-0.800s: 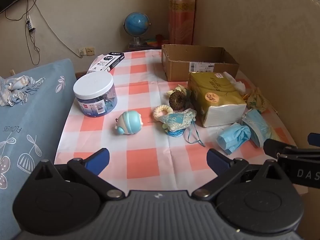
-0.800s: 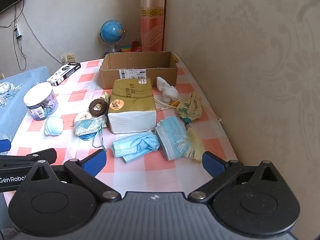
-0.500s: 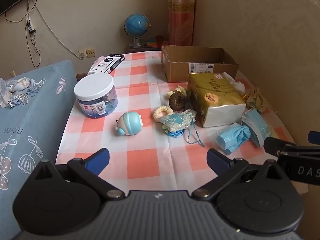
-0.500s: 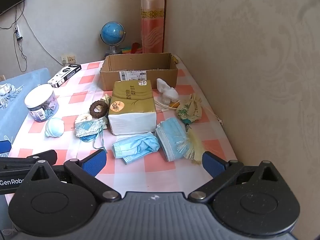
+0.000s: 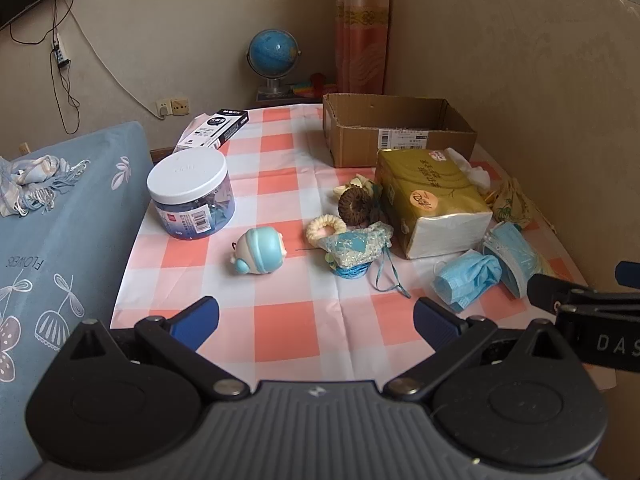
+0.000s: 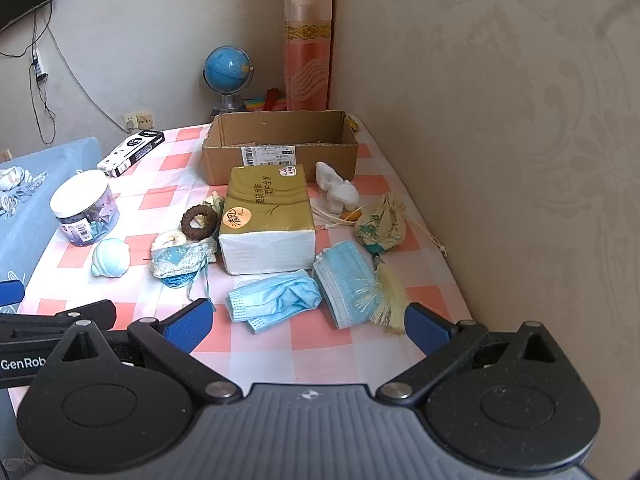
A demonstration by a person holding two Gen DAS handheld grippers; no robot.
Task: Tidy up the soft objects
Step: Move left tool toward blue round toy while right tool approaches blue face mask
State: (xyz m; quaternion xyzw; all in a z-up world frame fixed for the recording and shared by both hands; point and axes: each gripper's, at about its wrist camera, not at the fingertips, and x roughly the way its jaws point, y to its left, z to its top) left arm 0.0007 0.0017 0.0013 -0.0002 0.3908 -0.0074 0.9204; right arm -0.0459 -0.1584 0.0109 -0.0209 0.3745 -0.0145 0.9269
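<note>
The left hand-held gripper [image 5: 316,316] is released, with its blue-padded fingers spread wide and nothing between them. It hovers over the near edge of the counter [image 5: 312,336], which carries a red-and-white checked cloth. The right hand-held gripper [image 6: 306,320] is likewise released and empty. Just ahead of the right hand-held gripper, between its fingertips, lies a crumpled blue face mask [image 6: 276,300]. A second, folded blue face mask [image 6: 344,280] lies ahead and slightly right. A gold-wrapped tissue pack [image 6: 266,220] stands beyond both. An open brown cardboard box [image 6: 280,148] sits farthest ahead.
</note>
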